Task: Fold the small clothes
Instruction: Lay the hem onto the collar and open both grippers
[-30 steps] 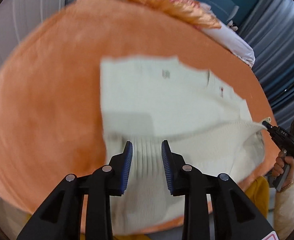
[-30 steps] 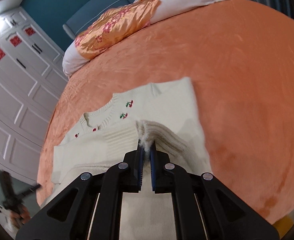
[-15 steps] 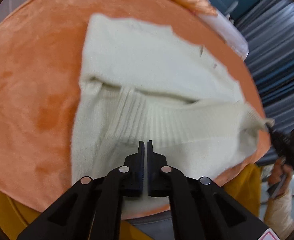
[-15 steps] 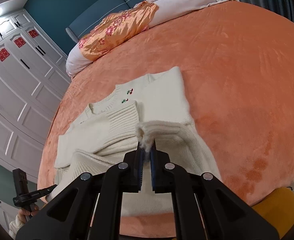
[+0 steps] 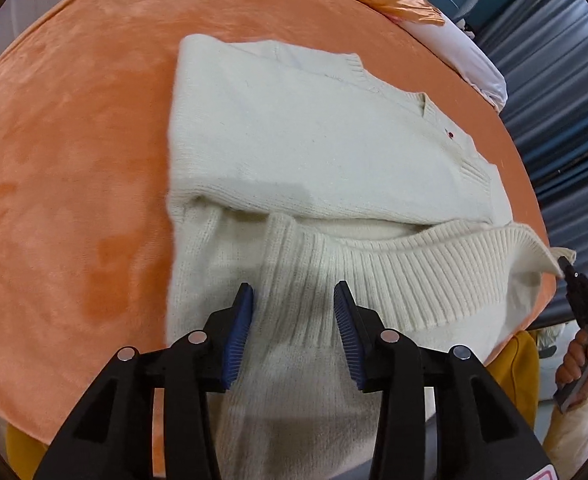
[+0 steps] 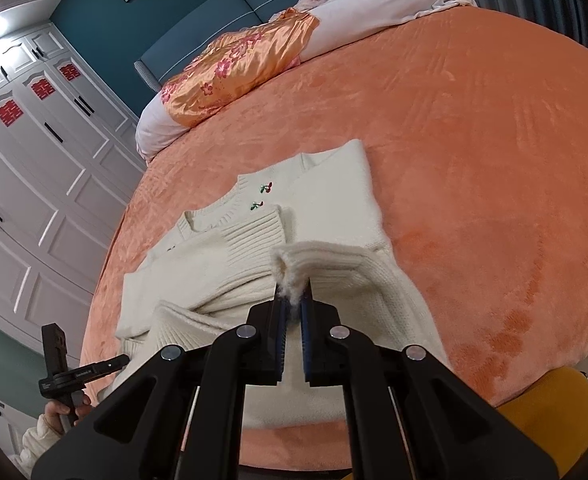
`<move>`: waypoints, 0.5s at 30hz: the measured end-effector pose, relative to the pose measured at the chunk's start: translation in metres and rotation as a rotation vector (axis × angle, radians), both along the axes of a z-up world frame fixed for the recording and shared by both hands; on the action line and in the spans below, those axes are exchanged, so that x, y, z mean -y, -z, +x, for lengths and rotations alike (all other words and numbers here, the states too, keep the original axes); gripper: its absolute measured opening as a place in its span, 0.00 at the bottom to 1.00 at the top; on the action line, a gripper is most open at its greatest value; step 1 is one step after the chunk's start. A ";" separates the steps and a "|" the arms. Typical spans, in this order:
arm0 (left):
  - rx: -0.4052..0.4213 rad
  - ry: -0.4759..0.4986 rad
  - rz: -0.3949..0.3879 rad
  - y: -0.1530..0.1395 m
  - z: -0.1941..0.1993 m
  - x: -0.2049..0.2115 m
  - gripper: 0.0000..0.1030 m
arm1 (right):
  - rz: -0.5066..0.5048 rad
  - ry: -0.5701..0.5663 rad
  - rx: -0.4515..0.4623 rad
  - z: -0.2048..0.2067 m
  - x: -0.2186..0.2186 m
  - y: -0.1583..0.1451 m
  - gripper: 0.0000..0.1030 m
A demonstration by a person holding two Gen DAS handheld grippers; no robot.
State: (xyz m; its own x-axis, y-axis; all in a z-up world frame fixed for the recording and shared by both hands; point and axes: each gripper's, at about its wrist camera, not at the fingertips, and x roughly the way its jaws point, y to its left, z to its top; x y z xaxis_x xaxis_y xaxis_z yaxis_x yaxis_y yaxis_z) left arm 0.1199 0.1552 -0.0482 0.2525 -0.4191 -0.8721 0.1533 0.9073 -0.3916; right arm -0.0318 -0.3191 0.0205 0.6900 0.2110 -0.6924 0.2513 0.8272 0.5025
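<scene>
A cream knit sweater (image 5: 314, 140) lies on the orange bed cover (image 5: 74, 160), its lower part folded up over the body. My left gripper (image 5: 293, 292) hovers low over the ribbed hem (image 5: 394, 280). Its jaws are opening; the hem lies under the gap and the pads do not press it. My right gripper (image 6: 293, 300) is shut on the hem's right corner (image 6: 294, 264), holding it raised above the sweater (image 6: 334, 208). Small cherry embroidery (image 6: 266, 189) shows near the neckline. The left wrist view also catches the right gripper (image 5: 582, 300) at the far right.
An orange satin pillow (image 6: 238, 76) and white bedding (image 6: 394, 0) lie at the head of the bed. White wardrobe doors (image 6: 34, 160) stand to the left and dark curtains (image 5: 554, 100) to the right. The bed's near edge runs just below the sweater, beside a yellow garment (image 6: 550, 400).
My left gripper was open, went shut half a second ago, and stands open again, lower and closer to the ribbed hem. The right gripper drew back with the hem corner, then stayed.
</scene>
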 end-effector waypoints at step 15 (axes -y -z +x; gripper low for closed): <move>0.407 -0.059 0.032 -0.129 0.092 0.006 0.05 | -0.020 0.004 0.083 0.116 0.035 -0.038 0.05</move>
